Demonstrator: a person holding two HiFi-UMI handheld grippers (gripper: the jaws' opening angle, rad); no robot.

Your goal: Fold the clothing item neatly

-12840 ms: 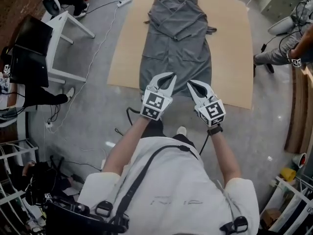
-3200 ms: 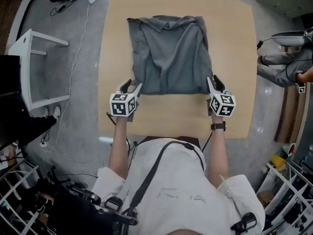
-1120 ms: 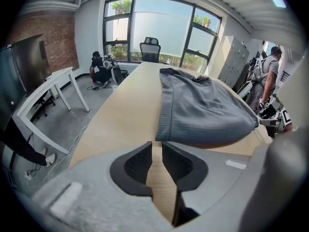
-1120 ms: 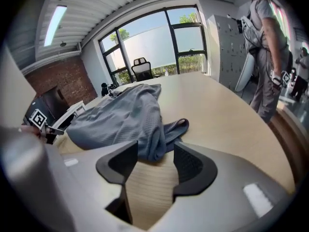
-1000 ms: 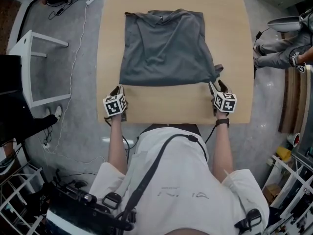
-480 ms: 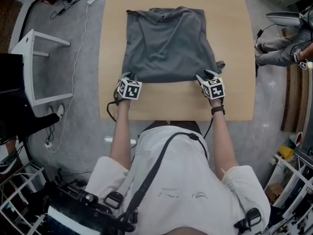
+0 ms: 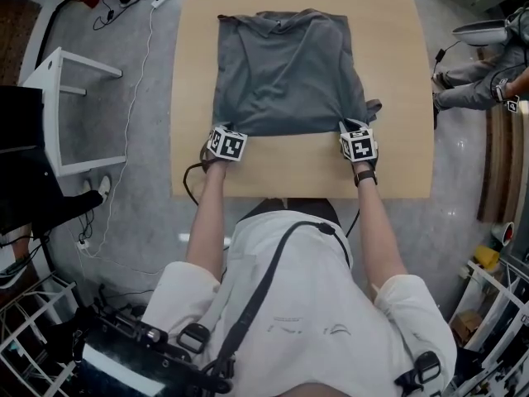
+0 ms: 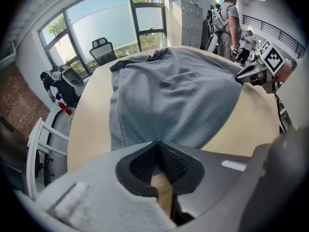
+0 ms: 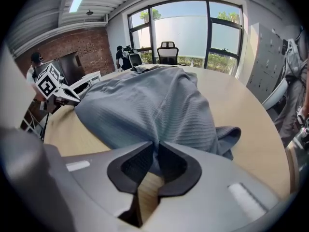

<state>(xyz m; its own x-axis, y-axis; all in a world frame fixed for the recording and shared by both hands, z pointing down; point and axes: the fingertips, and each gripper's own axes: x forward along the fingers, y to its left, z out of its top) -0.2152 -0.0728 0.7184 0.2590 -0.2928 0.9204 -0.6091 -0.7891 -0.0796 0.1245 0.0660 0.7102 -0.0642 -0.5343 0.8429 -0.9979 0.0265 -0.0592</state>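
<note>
The ribbed grey garment (image 7: 285, 69), folded to a rough square, lay on the pale wooden table (image 7: 306, 168). My left gripper (image 7: 217, 132) was pinched shut on its near left corner. The right gripper (image 7: 350, 127), its jaws just closing, clamped the bunched right corner, and a white frame (image 7: 74, 81) stood left of the table.

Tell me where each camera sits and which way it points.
Head view: on the person's head, looking steeply down at the garment on the table; torso, arms, left gripper, right gripper show.
Left gripper view: on the left gripper, looking along its shut jaws across the garment.
Right gripper view: on the right gripper, likewise along its jaws.
Shared: both gripper views show the garment and the other gripper.
</note>
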